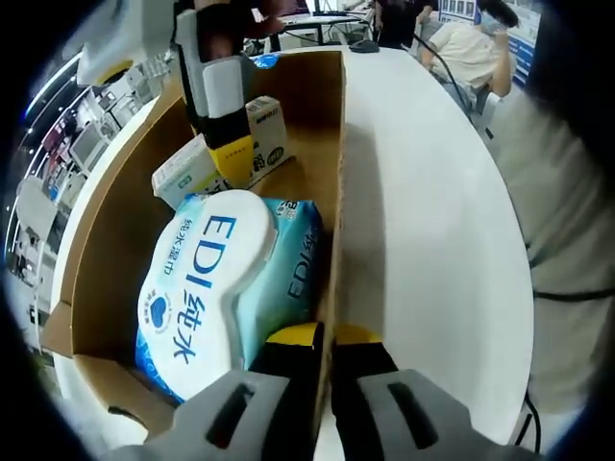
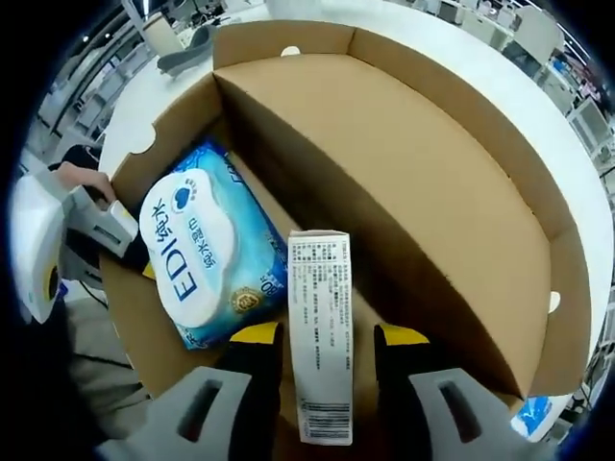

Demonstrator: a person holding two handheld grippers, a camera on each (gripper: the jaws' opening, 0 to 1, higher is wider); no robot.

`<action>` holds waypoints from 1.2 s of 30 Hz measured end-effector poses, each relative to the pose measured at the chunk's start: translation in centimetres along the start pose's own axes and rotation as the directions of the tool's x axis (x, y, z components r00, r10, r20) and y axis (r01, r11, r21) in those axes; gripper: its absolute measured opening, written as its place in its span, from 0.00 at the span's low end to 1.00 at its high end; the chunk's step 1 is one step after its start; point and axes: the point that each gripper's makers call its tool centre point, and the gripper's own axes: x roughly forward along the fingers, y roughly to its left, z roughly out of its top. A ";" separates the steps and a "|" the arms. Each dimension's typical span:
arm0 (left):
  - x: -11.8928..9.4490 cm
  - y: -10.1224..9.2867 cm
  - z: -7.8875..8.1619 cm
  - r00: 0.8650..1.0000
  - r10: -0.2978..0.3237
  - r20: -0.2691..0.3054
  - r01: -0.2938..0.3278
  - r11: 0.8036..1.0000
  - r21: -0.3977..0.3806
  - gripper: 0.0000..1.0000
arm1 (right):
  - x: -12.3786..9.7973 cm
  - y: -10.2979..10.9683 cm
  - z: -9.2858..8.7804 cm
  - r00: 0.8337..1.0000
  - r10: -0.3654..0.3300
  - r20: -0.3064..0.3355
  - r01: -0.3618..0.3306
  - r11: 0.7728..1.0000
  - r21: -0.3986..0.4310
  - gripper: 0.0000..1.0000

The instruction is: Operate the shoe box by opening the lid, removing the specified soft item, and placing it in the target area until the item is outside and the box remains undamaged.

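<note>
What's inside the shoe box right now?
Inside the shoe box: a blue wet-wipes pack and a small white carton, which lies between the right gripper jaws. The floor beneath both is covered. The left gripper clamps the box wall.

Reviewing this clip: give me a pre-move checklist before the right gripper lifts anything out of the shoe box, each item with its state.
1. Lid open: ok, folded back.
2. Left gripper steadying the box wall: ok, jaws closed on the cardboard edge.
3. Right gripper around the small white carton: ok, carton between open jaws, not yet clamped.
4. Wet-wipe pack free: ok, lying flat beside the carton.
5. Carton is the specified soft item: cannot tell.
6. Box undamaged: ok, no tears seen.
</note>
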 end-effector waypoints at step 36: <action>0.0 0.0 0.0 1.000 -0.001 -0.001 0.001 1.000 0.000 0.02 | 0.5 0.0 -1.0 0.999 -0.024 -0.047 0.023 0.999 -0.023 0.20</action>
